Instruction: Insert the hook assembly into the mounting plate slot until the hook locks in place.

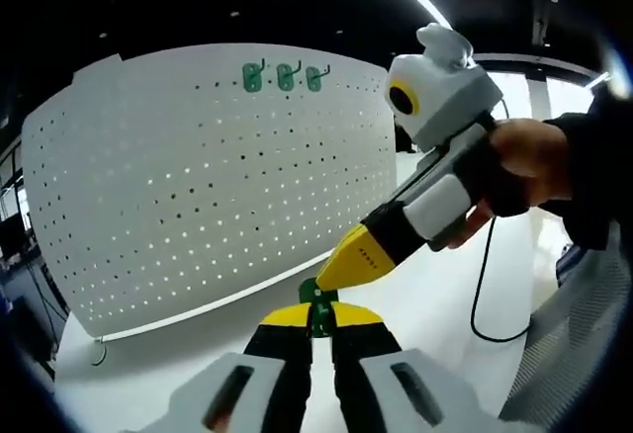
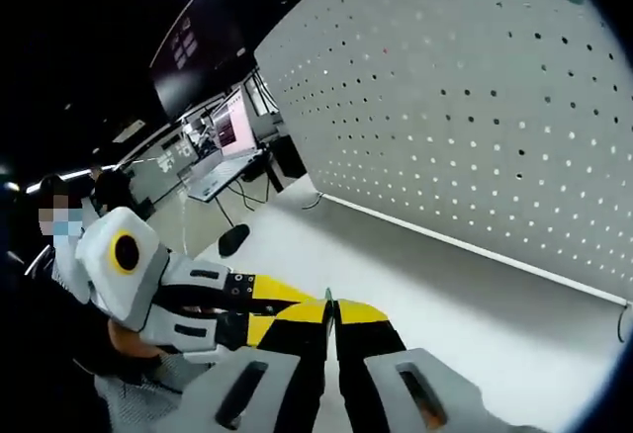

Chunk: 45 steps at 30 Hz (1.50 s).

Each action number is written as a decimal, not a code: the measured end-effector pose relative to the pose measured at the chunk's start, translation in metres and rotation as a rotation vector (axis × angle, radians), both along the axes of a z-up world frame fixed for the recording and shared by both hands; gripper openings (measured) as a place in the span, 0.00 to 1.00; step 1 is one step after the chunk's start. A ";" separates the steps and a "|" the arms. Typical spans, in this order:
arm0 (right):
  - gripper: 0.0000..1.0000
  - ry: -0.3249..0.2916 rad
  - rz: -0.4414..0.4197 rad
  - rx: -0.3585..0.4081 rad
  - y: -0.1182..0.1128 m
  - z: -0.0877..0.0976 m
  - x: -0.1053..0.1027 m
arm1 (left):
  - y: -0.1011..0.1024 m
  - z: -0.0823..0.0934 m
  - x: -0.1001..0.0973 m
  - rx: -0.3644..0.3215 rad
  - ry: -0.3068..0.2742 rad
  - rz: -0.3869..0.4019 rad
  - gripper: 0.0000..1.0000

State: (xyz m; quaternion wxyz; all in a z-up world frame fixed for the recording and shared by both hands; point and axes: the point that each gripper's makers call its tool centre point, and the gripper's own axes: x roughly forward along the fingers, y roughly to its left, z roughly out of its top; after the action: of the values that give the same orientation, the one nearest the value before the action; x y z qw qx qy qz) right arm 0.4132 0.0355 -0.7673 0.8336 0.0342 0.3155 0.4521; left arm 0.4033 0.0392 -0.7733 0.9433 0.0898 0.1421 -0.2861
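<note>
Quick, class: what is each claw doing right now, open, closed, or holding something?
Left claw: closed on a green hook.
Right claw: closed on the same green hook.

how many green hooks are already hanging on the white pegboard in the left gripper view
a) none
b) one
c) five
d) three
d: three green hooks sit side by side near the top edge of the white pegboard, while another green hook piece is pinched at the tips of the left hand-held gripper, with the right hand-held gripper closing in on it.
</note>
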 end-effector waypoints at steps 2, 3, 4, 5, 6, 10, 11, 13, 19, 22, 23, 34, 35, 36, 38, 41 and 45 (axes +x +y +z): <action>0.00 0.003 0.001 0.002 0.001 0.000 -0.001 | 0.000 0.000 0.000 0.000 -0.001 -0.002 0.04; 0.00 0.002 0.002 0.001 0.001 0.001 -0.001 | 0.000 0.000 0.000 0.001 -0.003 0.000 0.04; 0.00 -0.001 0.003 0.000 0.001 0.001 -0.002 | 0.001 0.001 0.000 0.001 -0.004 0.001 0.04; 0.00 -0.004 0.003 0.000 0.001 0.002 -0.002 | 0.001 0.001 0.000 -0.001 -0.005 0.002 0.03; 0.00 -0.005 0.003 0.001 0.002 0.002 -0.002 | 0.002 0.002 0.001 -0.006 -0.006 0.004 0.03; 0.00 -0.011 0.005 -0.001 0.002 0.004 -0.002 | 0.002 0.003 0.001 -0.010 -0.008 0.002 0.03; 0.00 -0.012 0.006 -0.002 0.002 0.004 -0.002 | 0.002 0.003 0.001 -0.011 -0.007 0.001 0.03; 0.00 -0.017 0.008 0.003 0.002 0.006 -0.002 | 0.003 0.004 0.001 -0.019 -0.007 0.003 0.03; 0.08 -0.066 0.005 0.006 0.000 0.012 0.000 | 0.005 0.006 0.002 -0.030 -0.007 0.016 0.02; 0.09 -0.088 0.004 -0.008 -0.006 0.015 0.002 | 0.007 0.006 0.003 -0.034 -0.004 0.025 0.02; 0.10 -0.096 0.003 -0.012 -0.008 0.016 0.002 | 0.008 0.006 0.003 -0.035 -0.003 0.028 0.02; 0.22 -0.187 0.014 -0.052 -0.022 0.026 0.000 | 0.012 0.005 0.004 -0.034 -0.001 0.042 0.02; 0.23 -0.188 0.015 -0.051 -0.024 0.027 -0.001 | 0.012 0.005 0.004 -0.034 -0.001 0.043 0.02; 0.24 -0.193 0.014 -0.050 -0.025 0.028 -0.001 | 0.013 0.005 0.004 -0.033 -0.001 0.045 0.02; 0.26 -0.201 0.013 -0.051 -0.028 0.029 -0.002 | 0.014 0.005 0.005 -0.035 -0.001 0.050 0.02; 0.29 -0.220 0.002 -0.046 -0.034 0.033 -0.004 | 0.016 0.006 0.005 -0.038 -0.002 0.055 0.02; 0.32 -0.246 -0.005 -0.046 -0.042 0.038 -0.009 | 0.018 0.007 0.006 -0.044 -0.003 0.062 0.02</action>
State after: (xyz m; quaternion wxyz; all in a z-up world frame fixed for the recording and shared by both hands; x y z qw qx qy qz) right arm 0.4043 -0.0062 -0.7293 0.8678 -0.0400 0.2210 0.4433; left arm 0.4090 0.0567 -0.7663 0.9538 0.0649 0.1368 -0.2597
